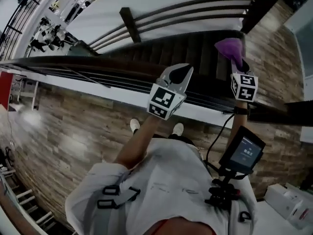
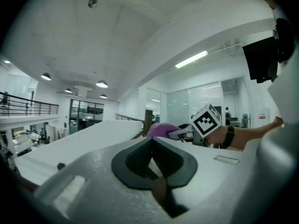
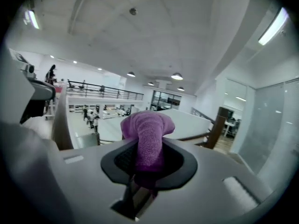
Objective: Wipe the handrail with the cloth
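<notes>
The purple cloth [image 1: 229, 47] is bunched into a soft, nubbly roll. Its long axis runs along the right gripper's [image 1: 240, 66] jaws, and its free end points away from the person, out past the dark handrail [image 1: 73, 61] and over the dark stairs [image 1: 186, 48] below. That end folds over into a rounded lump. The jaws are clamped on the lower part of the roll, which fills the gap between the black pads.

The right forearm reaches straight forward across the handrail, with a dark band on the wrist [image 1: 239, 110], and the gripper's marker cube [image 1: 243, 87] sits just above the rail line. The left gripper [image 1: 181, 72] is held just beside it, on the person's side of the handrail, on a bare forearm [image 1: 139, 141] angled up from the body. Its black pads are pressed together with nothing between them. Its body is pale grey, grainy plastic.

Wood-plank floor [image 1: 73, 131] lies under the handrail on the near side.
</notes>
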Available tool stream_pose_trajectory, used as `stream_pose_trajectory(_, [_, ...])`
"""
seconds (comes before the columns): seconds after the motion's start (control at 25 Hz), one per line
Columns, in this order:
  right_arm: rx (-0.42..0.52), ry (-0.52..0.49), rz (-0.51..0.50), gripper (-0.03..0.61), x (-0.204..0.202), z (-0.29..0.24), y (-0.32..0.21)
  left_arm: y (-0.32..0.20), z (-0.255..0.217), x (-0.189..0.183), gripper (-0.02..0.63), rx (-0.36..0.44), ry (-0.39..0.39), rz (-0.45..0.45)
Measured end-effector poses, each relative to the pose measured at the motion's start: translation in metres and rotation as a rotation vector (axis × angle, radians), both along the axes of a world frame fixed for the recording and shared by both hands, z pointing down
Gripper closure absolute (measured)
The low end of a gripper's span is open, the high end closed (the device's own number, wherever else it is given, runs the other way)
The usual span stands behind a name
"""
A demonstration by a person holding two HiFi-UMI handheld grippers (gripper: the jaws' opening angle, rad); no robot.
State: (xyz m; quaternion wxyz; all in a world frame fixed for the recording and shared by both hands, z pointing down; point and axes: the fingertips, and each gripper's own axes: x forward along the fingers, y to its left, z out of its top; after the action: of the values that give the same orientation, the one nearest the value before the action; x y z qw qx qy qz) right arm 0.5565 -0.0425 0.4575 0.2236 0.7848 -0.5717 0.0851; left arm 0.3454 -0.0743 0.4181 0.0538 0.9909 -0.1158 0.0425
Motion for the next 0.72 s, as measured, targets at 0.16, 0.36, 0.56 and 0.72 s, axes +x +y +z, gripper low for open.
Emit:
stream_pose_trajectory(0.16, [0.037, -0.011, -0.228, 0.494, -0.117, -0.023, -0.08, -0.047, -0.023, -0.092, 0.615, 0.013, 0.013, -0.193])
stream_pose_trajectory(0.36, [0.047, -0.034, -0.499, 0.492, -0.289, -0.008, -0.192, -0.133, -0.008, -0.236, 0.615, 0.002, 0.008, -0.459])
stream_pose_trajectory(0.56, [0.063, -0.037, -0.681, 0.488, -0.445, -0.003, -0.247, -0.184, -0.005, -0.372, 0.615, -0.015, 0.021, -0.671])
stream_pose_trajectory(0.72, [0.053, -0.007, -0.828, 0.488, -0.552, 0.015, -0.269, -0.209, 0.014, -0.467, 0.614, -0.058, 0.037, -0.839])
